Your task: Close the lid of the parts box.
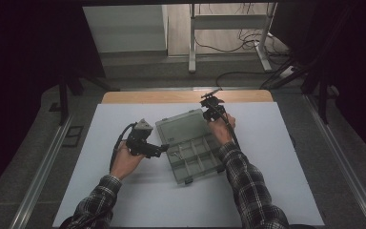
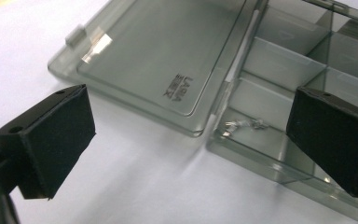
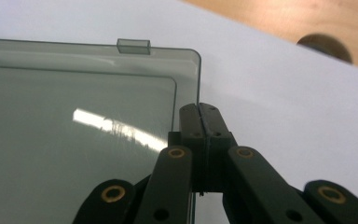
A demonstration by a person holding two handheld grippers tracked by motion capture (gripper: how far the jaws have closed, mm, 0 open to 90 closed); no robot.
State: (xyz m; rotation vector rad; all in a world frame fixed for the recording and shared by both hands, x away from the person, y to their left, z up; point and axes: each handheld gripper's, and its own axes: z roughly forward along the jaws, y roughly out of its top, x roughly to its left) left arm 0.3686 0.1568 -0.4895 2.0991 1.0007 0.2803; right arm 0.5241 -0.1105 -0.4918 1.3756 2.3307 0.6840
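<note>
2 hands (image 1: 128, 160) flank the open organizer box (image 1: 190, 148), right gripper (image 1: 213, 113) pinching its lid (image 3: 74, 135).

Bare white table (image 1: 124, 200) lies free around the open organizer box (image 1: 190, 143).

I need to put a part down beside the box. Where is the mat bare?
Bare mat runs right of the box and along the near edge between the sleeves. Also left of the left gripper. It is crowded at the lid, where the right gripper sits.
</note>
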